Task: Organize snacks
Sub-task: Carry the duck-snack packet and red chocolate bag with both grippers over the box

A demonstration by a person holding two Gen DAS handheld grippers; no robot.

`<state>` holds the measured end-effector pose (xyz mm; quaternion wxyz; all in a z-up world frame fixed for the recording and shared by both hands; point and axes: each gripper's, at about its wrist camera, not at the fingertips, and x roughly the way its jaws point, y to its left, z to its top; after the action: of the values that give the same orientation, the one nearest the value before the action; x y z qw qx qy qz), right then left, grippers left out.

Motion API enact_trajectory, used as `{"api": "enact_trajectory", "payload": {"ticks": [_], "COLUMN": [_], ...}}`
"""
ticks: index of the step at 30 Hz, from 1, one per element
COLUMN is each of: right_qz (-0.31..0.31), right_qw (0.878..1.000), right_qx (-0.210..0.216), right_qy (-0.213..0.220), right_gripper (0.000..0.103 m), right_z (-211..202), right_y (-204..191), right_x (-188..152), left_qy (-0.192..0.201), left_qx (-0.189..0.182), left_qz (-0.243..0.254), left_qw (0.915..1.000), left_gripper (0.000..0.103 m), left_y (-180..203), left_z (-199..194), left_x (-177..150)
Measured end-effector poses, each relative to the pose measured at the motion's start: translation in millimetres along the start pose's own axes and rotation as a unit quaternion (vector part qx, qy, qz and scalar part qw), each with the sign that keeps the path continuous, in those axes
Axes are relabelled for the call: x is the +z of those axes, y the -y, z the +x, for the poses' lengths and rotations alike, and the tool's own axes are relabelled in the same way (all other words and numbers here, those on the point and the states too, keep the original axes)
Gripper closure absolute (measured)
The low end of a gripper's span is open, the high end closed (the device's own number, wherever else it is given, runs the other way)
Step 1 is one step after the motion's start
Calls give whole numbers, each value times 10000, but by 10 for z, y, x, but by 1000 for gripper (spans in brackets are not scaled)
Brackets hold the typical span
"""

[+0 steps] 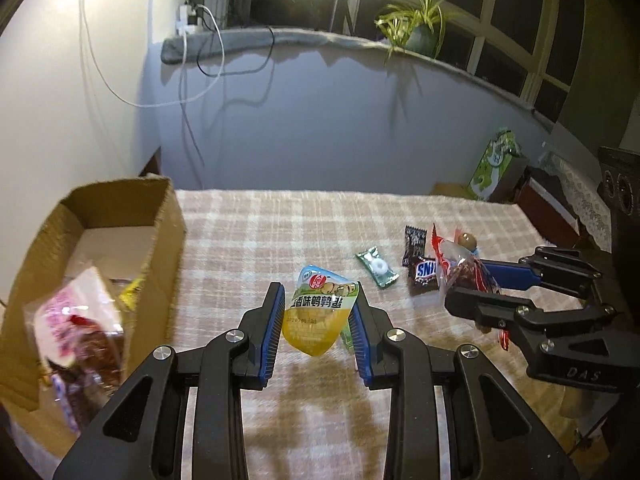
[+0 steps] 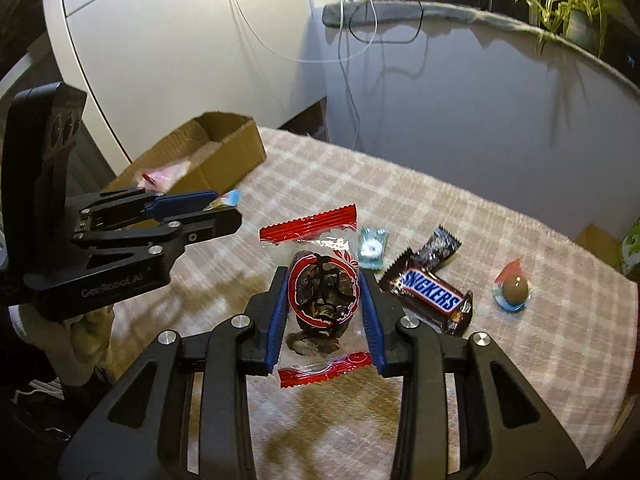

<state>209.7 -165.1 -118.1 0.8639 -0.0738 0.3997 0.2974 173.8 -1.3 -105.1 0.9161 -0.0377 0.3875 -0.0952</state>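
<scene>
My left gripper (image 1: 318,294) is shut on a yellow quail-egg packet (image 1: 316,312), held above the checked tablecloth (image 1: 280,232). My right gripper (image 2: 324,280) is shut on a clear red-edged packet of dark dried fruit (image 2: 322,292), also off the table; the left wrist view shows that same right gripper (image 1: 476,280) at the right. On the cloth lie a green mint candy (image 2: 370,248), a Snickers bar (image 2: 430,294), a dark wrapped candy (image 2: 438,246) and a chocolate ball on a blue wrapper (image 2: 514,288). A cardboard box (image 1: 108,232) at the left holds a pink snack bag (image 1: 76,320).
A white wall and hanging cables (image 1: 184,80) rise behind the table. A potted plant (image 1: 420,28) stands on the window ledge. A green carton (image 1: 496,160) sits past the table's far right corner. The left gripper's body (image 2: 100,248) fills the left of the right wrist view.
</scene>
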Motion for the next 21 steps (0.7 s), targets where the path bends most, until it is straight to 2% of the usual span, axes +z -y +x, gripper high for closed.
{"api": "enact_trajectory", "payload": {"ticks": [10,21], "right_qz": [-145,-360], "right_qw": [9996,9982], "right_qx": [20,290], "right_qy": [244,386], "right_gripper": [67,67], "right_z": [-184,-49], "right_y": [-340,-781], "right_x": [229,556], "left_qy": [331,561], "left_qx": [155,517], "left_qz": [-110,-407], "left_qw": [9993,9963], "left_gripper": [73,73], "left_y": [-239,-739], "left_z": [-407,-697], "left_x": [11,21]}}
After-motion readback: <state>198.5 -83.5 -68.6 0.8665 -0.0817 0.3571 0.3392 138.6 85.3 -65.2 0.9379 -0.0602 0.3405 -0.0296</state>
